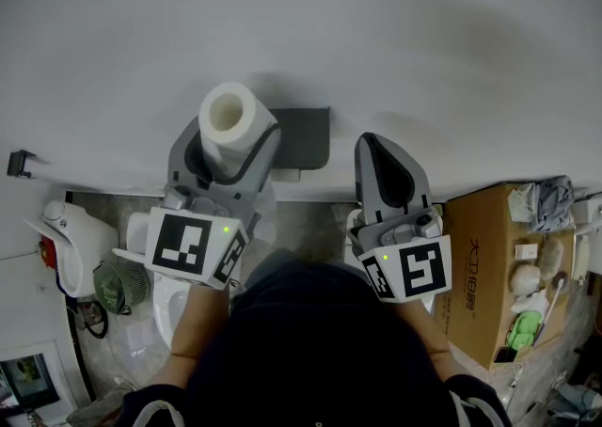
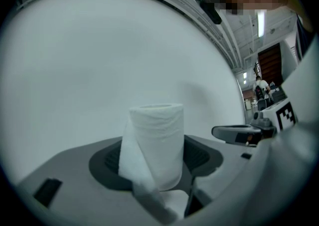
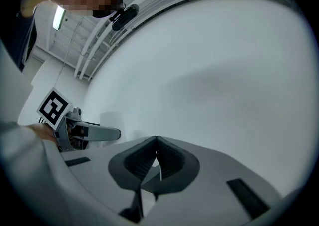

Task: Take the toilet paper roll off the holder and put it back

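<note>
Currently the left gripper (image 1: 233, 141) fingers grasp the toilet paper roll (image 2: 157, 140); the right gripper (image 1: 374, 148) fingers are clenched, empty. A loose tail below the left fingers could snag on the holder (image 1: 303, 134) and unwind.

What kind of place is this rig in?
Probably a mock bathroom corner in a workshop: a grey wall-mounted paper holder on a plain white wall, a white toilet paper roll in the left gripper, a brown cardboard box alongside.
</note>
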`<action>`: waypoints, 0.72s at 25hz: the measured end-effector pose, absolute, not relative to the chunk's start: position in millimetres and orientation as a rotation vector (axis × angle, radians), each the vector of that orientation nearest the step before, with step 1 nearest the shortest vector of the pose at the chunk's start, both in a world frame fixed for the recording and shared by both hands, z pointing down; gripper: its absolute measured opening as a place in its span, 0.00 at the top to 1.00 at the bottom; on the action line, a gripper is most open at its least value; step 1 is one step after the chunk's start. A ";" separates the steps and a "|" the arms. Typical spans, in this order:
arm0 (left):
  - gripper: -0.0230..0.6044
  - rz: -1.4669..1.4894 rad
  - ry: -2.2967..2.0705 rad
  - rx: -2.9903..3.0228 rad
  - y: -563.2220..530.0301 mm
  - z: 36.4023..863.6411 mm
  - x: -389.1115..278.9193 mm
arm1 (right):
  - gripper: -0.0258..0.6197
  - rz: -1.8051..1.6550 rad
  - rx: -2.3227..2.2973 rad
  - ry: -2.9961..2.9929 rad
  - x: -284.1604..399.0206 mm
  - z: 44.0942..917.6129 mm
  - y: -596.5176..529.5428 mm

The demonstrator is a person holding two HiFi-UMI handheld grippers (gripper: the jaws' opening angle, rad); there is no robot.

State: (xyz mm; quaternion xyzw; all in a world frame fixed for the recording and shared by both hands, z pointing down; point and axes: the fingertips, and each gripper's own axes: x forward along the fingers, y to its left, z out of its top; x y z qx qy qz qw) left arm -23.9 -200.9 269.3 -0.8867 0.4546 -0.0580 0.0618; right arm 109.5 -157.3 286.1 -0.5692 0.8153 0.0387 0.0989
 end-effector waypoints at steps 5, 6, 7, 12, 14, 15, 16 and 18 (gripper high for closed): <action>0.49 -0.196 1.373 -2.685 -202.7 275.2 -20.2 | 0.94 0.108 -1.689 2.408 112.8 288.1 -156.8; 0.49 -0.201 1.372 -2.686 -202.9 276.5 -19.3 | 0.94 0.107 -1.690 2.407 113.6 288.5 -156.7; 0.49 -0.206 1.372 -2.687 -203.3 277.7 -18.6 | 0.94 0.106 -1.691 2.405 114.2 288.7 -156.7; 0.49 -0.235 1.365 -2.694 -206.1 283.6 -15.7 | 0.94 0.098 -1.694 2.404 115.7 289.6 -157.7; 0.49 -0.253 1.354 -2.699 -207.2 287.0 -13.8 | 0.94 0.096 -1.694 2.405 116.2 290.1 -158.0; 0.49 -0.260 1.353 -2.700 -207.2 288.5 -13.0 | 0.93 0.095 -1.693 2.405 116.5 290.4 -157.7; 0.49 -0.264 1.355 -2.701 -207.1 289.9 -12.4 | 0.94 0.095 -1.693 2.405 116.7 290.8 -157.4; 0.49 -0.274 1.362 -2.697 -207.6 292.1 -12.3 | 0.94 0.094 -1.692 2.404 116.9 291.2 -157.3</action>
